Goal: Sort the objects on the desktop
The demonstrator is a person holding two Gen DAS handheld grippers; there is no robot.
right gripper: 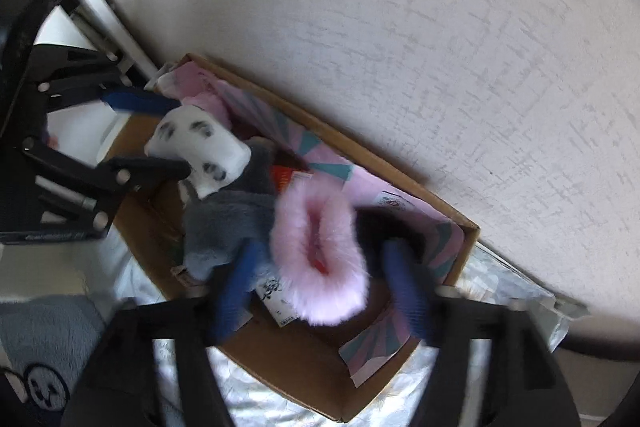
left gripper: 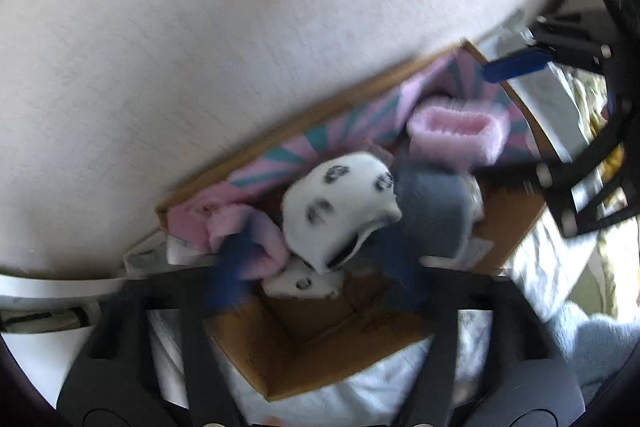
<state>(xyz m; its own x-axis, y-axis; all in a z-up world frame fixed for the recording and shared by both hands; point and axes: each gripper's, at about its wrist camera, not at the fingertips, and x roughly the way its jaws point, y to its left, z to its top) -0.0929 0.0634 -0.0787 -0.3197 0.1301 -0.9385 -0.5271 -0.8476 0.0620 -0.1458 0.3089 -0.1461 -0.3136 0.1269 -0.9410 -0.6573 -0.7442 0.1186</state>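
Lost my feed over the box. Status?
Left gripper and right gripper: jaws open, nothing clamped. White spotted sock and pink fuzzy sock in cardboard box. Nothing blocking.

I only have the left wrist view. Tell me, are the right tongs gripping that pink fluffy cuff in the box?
Observer: No. In the right wrist view the right tongs stand open, with one blue finger on either side of the pink fluffy cuff.
Operator: What's the blue-grey fluffy thing beside the box?
Observer: A plush mat. It carries a round, dark-outlined patch that your view cuts off.
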